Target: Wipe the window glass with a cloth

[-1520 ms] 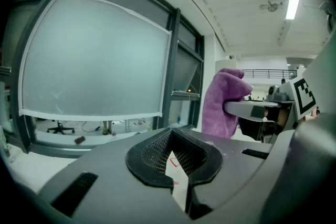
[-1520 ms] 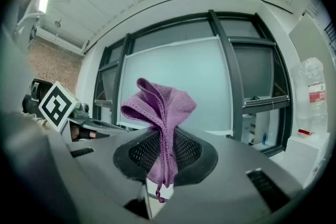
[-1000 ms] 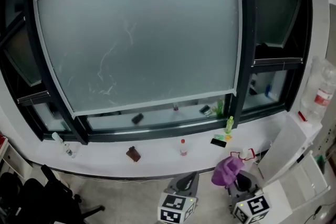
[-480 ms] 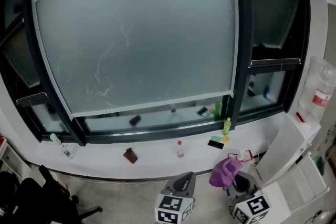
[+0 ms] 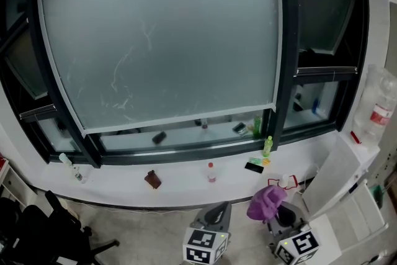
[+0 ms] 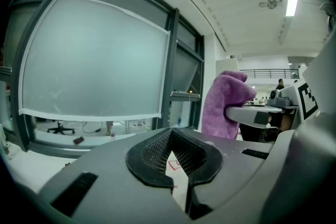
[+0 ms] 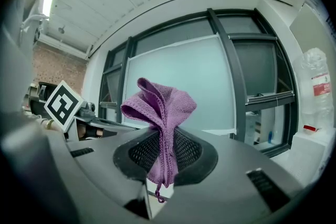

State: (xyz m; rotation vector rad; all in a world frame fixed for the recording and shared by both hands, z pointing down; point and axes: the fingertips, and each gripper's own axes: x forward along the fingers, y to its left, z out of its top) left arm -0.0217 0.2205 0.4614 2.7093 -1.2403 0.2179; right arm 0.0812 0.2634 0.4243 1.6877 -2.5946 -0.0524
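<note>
Cloth (image 7: 160, 113) (purple, bunched into a loose tuft) sits clamped between the jaws of the right gripper (image 7: 161, 165). Most of it stands proud above the pads, and a thin tail hangs below them. The left gripper (image 6: 176, 168), just beside the right one, has its jaws drawn together on nothing. The window glass (image 5: 161, 40) lies well ahead of and above both grippers, beyond the white sill (image 5: 180, 186). Nothing touches it, so wiping looks not yet begun.

Risks, as I judge them: the jaws catch only a narrow pinch of fabric, so dragging across the pane could tug the cloth free — or the floppy tuft could fold aside and let the hard jaw tips scrape the glass. A small bottle (image 5: 211, 172) on the sill ahead of the grippers could be knocked on the way up.
</note>
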